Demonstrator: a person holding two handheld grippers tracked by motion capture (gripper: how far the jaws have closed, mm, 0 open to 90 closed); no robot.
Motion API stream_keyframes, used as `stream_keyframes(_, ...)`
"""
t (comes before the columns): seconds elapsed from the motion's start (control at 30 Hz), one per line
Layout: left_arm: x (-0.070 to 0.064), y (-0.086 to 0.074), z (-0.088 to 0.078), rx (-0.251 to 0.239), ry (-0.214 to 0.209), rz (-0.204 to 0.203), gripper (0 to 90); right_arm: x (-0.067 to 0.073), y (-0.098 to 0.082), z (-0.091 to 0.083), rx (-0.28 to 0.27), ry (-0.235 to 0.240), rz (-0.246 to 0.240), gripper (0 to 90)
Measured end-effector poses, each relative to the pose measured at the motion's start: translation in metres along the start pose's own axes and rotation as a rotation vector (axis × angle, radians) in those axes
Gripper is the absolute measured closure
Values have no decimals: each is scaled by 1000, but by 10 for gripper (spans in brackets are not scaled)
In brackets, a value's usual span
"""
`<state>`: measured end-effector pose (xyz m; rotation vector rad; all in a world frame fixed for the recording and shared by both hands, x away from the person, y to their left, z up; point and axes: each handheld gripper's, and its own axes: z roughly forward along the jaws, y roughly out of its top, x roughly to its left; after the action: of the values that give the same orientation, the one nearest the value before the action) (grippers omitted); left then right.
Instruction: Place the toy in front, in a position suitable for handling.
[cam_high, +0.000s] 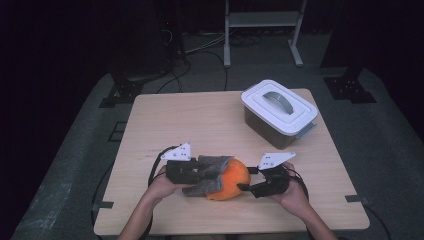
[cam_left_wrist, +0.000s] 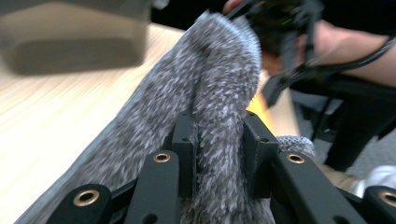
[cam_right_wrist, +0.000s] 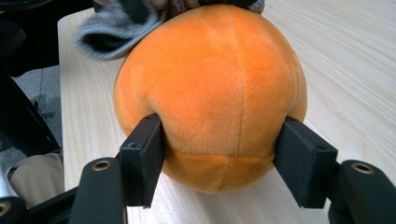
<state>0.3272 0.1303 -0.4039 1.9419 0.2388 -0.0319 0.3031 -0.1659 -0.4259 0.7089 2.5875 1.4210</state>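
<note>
An orange plush ball (cam_high: 232, 180) lies near the table's front edge, partly covered by a grey fuzzy cloth (cam_high: 212, 165). My left gripper (cam_high: 214, 174) comes in from the left and is shut on that cloth. In the left gripper view the cloth (cam_left_wrist: 205, 79) is pinched between the jaws of the left gripper (cam_left_wrist: 218, 135), and a sliver of orange (cam_left_wrist: 258, 105) peeks out behind it. My right gripper (cam_high: 245, 187) is shut on the ball from the right. In the right gripper view its pads (cam_right_wrist: 142, 154) dent the ball (cam_right_wrist: 215, 79), with the cloth (cam_right_wrist: 116, 32) at the ball's far side.
A grey box with a white handled lid (cam_high: 278, 112) stands at the back right of the wooden table (cam_high: 175, 120). Cables and stand feet lie on the floor behind the table, beside a white frame (cam_high: 262, 20). The person's knees are close under the front edge.
</note>
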Motion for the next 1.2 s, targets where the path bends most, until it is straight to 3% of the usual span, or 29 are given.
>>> stream_keyframes(0.07, -7, 6, 5, 1, -21, 32, 704, 3, 1, 2, 7, 0, -29, 362)
stream_keyframes(0.13, -9, 8, 8, 14, -13, 47, 703, 5, 1, 3, 15, -4, -47, 360)
stream_keyframes(0.2, -5, 5, 5, 15, 5, 27, 705, 3, 0, 2, 13, -2, -39, 356)
stream_keyframes(0.27, 0, 1, 2, 32, 31, 19, 710, 1, -2, 2, 11, 1, -13, 343)
stream_keyframes(0.37, 6, -8, 0, 11, 35, -25, 717, -3, -2, -1, 12, 8, 14, 331)
stream_keyframes(0.5, 4, -8, 4, 20, 30, -19, 717, -3, 0, -3, 34, 22, 41, 281)
stream_keyframes(0.6, 1, -6, 10, 32, 7, -14, 717, -5, 0, -4, 13, 49, 100, 244)
stream_keyframes(0.67, -3, -5, 15, 44, -35, -14, 715, -6, 0, -2, -4, 65, 132, 210)
stream_keyframes(0.77, -9, 0, 21, 48, -53, 12, 708, -3, -3, 4, 18, 42, 88, 226)
stream_keyframes(0.9, -9, 7, 16, 35, -7, 35, 709, 2, -3, 4, 21, 38, 44, 292)
stream_keyframes(0.97, -5, 5, 11, 24, 19, 18, 709, 4, -3, 4, 26, 40, 27, 305)
stream_keyframes(1.1, 6, -6, 1, 55, 88, -14, 708, 3, -6, 3, 35, 42, 5, 310)
stream_keyframes(1.2, 13, -17, -2, 56, 76, -51, 702, 1, -9, 2, 34, 48, 14, 306)
